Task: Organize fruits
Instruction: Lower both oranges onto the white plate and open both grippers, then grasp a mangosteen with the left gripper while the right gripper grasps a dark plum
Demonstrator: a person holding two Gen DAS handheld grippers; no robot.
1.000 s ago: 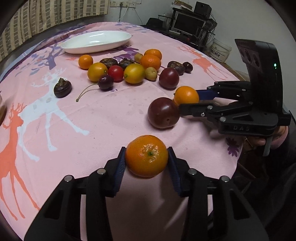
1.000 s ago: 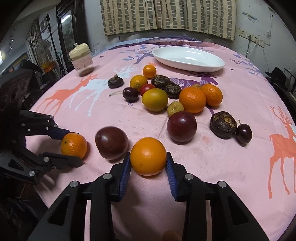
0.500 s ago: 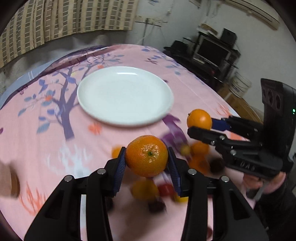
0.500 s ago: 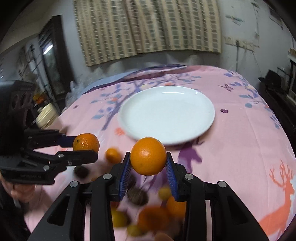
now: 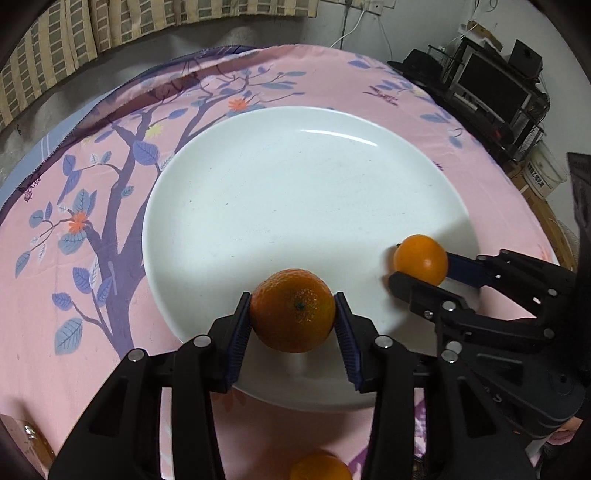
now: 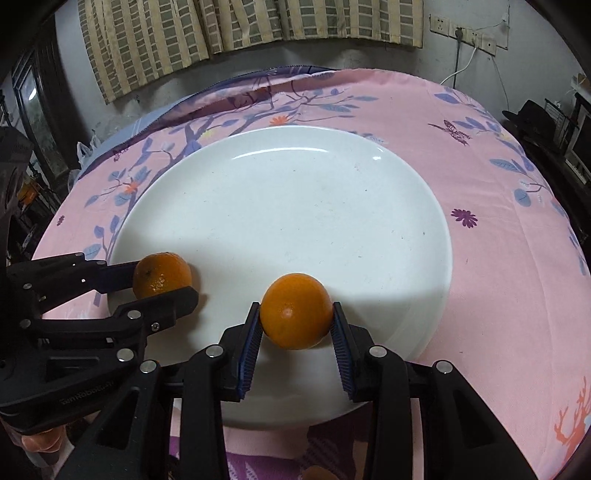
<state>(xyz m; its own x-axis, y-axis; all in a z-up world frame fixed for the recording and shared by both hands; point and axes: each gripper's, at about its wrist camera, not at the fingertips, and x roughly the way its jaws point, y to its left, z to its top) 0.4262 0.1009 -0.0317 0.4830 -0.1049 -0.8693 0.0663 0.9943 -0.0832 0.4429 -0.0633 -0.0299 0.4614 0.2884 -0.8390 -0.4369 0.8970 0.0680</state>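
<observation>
A large white plate (image 5: 295, 192) (image 6: 280, 206) lies on the pink tablecloth. My left gripper (image 5: 293, 314) is shut on a dimpled orange mandarin (image 5: 293, 308), held over the plate's near rim. My right gripper (image 6: 295, 314) is shut on a smoother orange (image 6: 295, 310), also over the near part of the plate. Each view shows the other gripper beside it: the right one (image 5: 417, 267) with its orange (image 5: 421, 258) at the plate's right edge, the left one (image 6: 162, 282) with its mandarin (image 6: 160, 275) at the plate's left edge.
Another orange fruit (image 5: 319, 467) peeks in at the bottom edge, on the cloth before the plate. A tree print (image 5: 110, 221) covers the cloth left of the plate. Striped curtains (image 6: 240, 26) hang behind the table, and dark shelving with electronics (image 5: 495, 88) stands at the far right.
Both grippers have carried their oranges away from the fruit pile and across the table to the white plate. The plate now fills both views and the pile has dropped out of sight.
</observation>
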